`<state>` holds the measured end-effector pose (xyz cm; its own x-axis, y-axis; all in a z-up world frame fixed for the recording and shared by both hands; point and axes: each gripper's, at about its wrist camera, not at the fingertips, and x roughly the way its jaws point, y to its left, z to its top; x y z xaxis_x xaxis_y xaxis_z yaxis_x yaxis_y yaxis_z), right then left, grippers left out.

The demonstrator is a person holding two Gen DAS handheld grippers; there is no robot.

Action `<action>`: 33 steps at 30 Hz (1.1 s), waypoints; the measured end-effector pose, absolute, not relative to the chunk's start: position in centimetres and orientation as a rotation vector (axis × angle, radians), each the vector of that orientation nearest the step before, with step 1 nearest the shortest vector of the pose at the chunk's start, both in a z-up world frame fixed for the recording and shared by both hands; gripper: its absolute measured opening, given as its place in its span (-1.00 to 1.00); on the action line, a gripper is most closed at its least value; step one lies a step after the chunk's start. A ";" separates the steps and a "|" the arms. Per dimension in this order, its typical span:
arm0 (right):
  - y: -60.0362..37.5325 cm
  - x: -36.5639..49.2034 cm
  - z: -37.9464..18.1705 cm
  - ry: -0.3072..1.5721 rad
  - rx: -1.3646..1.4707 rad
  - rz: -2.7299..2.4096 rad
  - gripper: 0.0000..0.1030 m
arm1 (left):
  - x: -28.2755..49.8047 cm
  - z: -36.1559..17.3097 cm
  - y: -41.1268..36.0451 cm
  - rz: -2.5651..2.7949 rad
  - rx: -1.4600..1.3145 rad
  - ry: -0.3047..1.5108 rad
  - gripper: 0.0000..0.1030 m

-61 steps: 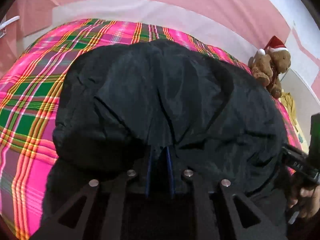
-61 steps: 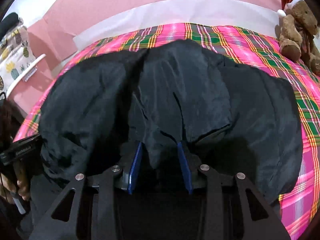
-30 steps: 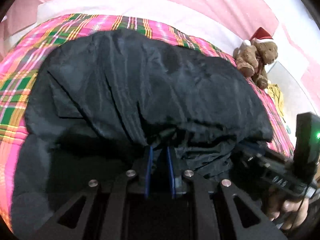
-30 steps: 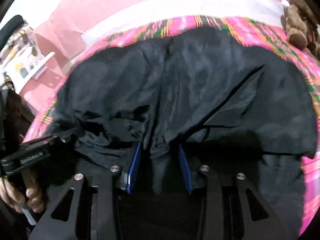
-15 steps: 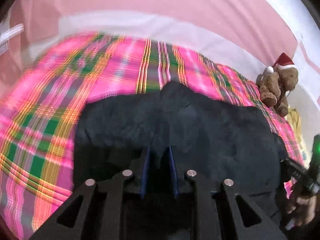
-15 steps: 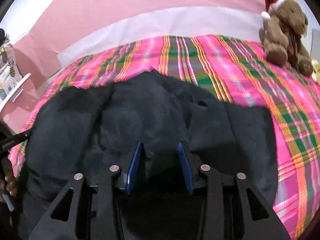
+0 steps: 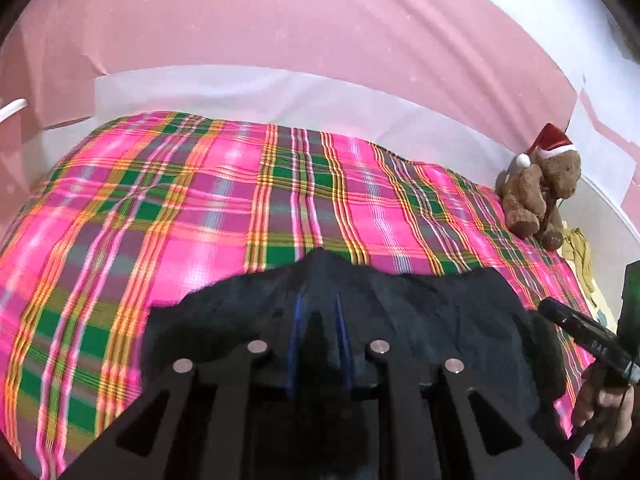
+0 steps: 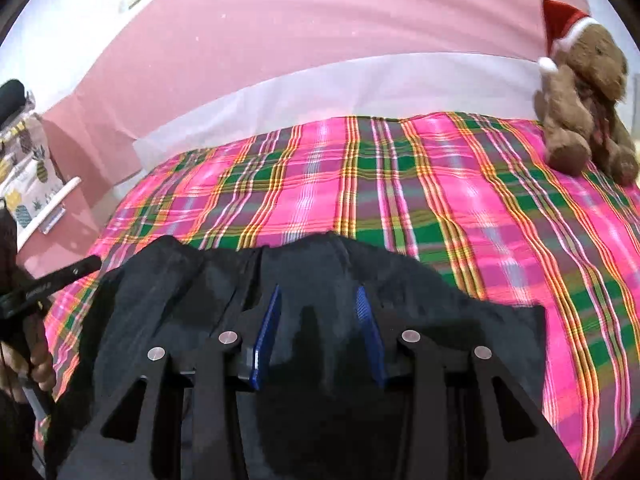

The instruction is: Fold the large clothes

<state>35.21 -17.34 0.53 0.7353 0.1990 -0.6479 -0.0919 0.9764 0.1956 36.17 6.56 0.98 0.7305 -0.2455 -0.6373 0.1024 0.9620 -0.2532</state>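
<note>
A large black garment (image 7: pixel 420 312) lies bunched at the near edge of a bed with a pink, green and yellow plaid cover (image 7: pixel 240 208). My left gripper (image 7: pixel 318 308) is shut on a fold of the black cloth, its blue pads close together. My right gripper (image 8: pixel 318 300) holds another fold of the garment (image 8: pixel 180 292) between its blue pads, which stand wider apart. Each gripper shows at the edge of the other's view, the right one in the left wrist view (image 7: pixel 584 340), the left one in the right wrist view (image 8: pixel 48 280).
A brown teddy bear with a red Santa hat (image 7: pixel 540 192) sits at the bed's far right corner, also in the right wrist view (image 8: pixel 580 96). A pink wall with a white band (image 7: pixel 320 60) runs behind the bed. A pineapple-print cloth (image 8: pixel 24 168) hangs at the left.
Both grippers have drawn the black garment back toward the near edge. It covered most of the bed before; now much of the plaid cover is bare.
</note>
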 end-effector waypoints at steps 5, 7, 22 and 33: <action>-17.7 39.5 -4.9 0.851 0.146 0.128 -0.24 | 39.5 -4.7 5.5 -0.166 -0.167 0.811 -0.64; -18.3 39.6 -6.7 0.850 0.180 0.136 -0.24 | 38.8 -6.4 5.4 -0.176 -0.174 0.785 -0.64; -16.3 30.5 0.9 0.675 0.172 0.219 -0.23 | 30.6 -0.6 6.4 -0.259 -0.199 0.692 -0.65; -14.2 31.1 -4.0 0.822 0.126 0.231 -0.24 | 30.5 -4.8 4.7 -0.234 -0.164 0.828 -0.65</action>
